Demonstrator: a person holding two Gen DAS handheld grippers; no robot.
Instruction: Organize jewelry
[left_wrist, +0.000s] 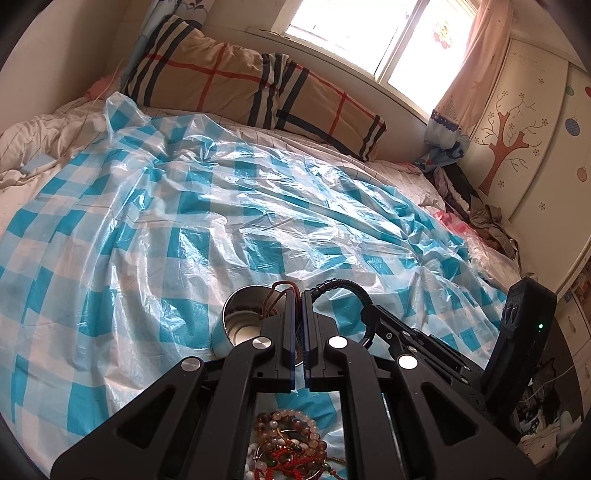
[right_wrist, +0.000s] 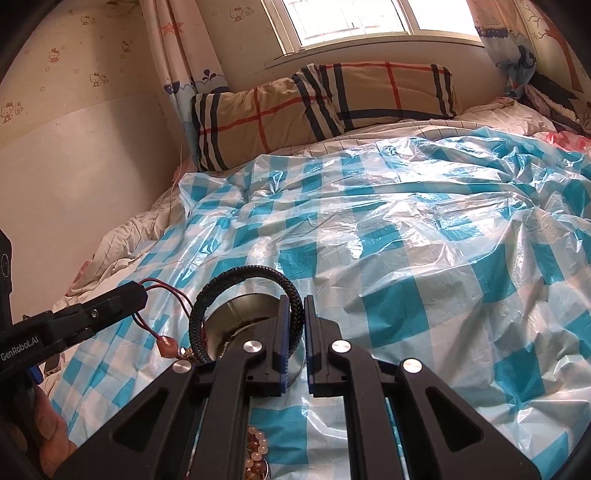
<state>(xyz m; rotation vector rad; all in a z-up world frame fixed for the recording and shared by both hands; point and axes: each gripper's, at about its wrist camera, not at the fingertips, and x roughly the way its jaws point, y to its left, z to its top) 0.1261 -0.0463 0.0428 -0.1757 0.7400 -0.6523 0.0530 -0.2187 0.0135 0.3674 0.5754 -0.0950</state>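
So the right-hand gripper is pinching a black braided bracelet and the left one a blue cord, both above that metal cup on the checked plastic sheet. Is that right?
Not quite: the cord in the left gripper is red, not blue, as the right wrist view shows. The rest holds: the right gripper pinches the black braided bracelet, both above the metal cup on the checked plastic sheet.

a bed (right_wrist: 480, 122) covered by a crinkled blue-and-white checked plastic sheet (right_wrist: 424, 240). on the sheet stand a metal tin (left_wrist: 240, 321) and a heap of beaded bracelets (left_wrist: 288, 443); a plaid pillow (right_wrist: 325, 107) lies at the head.

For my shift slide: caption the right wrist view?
Right gripper holds black braided bracelet over metal cup; left gripper holds red cord.
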